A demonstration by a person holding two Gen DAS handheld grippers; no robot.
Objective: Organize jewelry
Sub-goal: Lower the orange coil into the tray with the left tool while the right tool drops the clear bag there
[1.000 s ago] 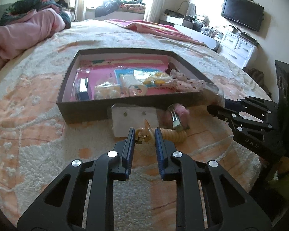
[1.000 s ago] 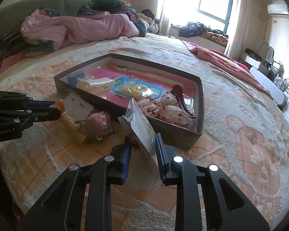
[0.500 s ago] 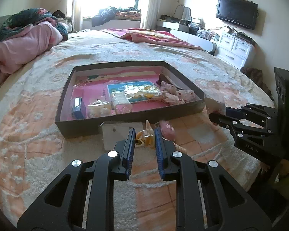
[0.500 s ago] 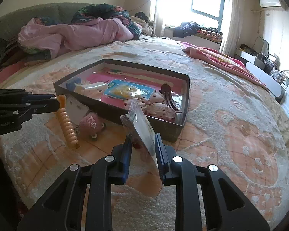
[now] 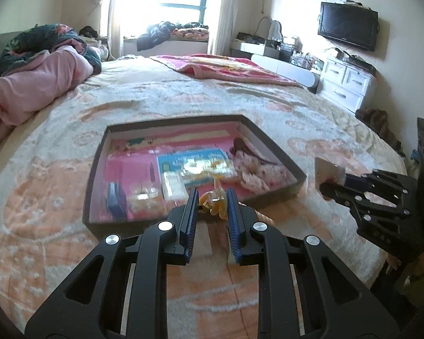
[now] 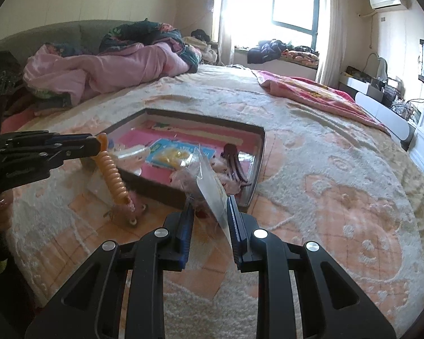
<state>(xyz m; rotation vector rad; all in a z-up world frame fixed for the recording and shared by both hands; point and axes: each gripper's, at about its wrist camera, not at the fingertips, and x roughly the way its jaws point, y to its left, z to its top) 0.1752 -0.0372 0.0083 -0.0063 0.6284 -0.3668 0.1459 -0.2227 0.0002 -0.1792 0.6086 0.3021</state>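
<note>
A dark open box (image 5: 274, 152) (image 6: 257, 169) with a pink floor lies on the bed and holds several packets and hair items. My left gripper (image 5: 212, 200) (image 6: 94, 145) is shut on the top of a yellow spiral cord (image 5: 214, 206) (image 6: 113, 178), lifted above the box's near wall. A pink fluffy charm (image 6: 130, 207) hangs at the cord's lower end, touching the bed. My right gripper (image 6: 209, 212) (image 5: 332, 185) is shut on a clear plastic packet (image 6: 212, 186) (image 5: 326, 171), held up near the box's near right corner.
A white card (image 6: 99, 183) lies on the bed by the box's near wall. A pink quilt (image 6: 104, 67) is heaped at the bed's far left. A pink blanket (image 5: 226, 67) lies at the far side. White drawers (image 5: 347, 82) and a TV (image 5: 347, 25) stand at the right.
Both grippers have risen. The left one lifted the spiral cord off the bed, dragging the pink charm up with it. The right one lifted the clear packet.
</note>
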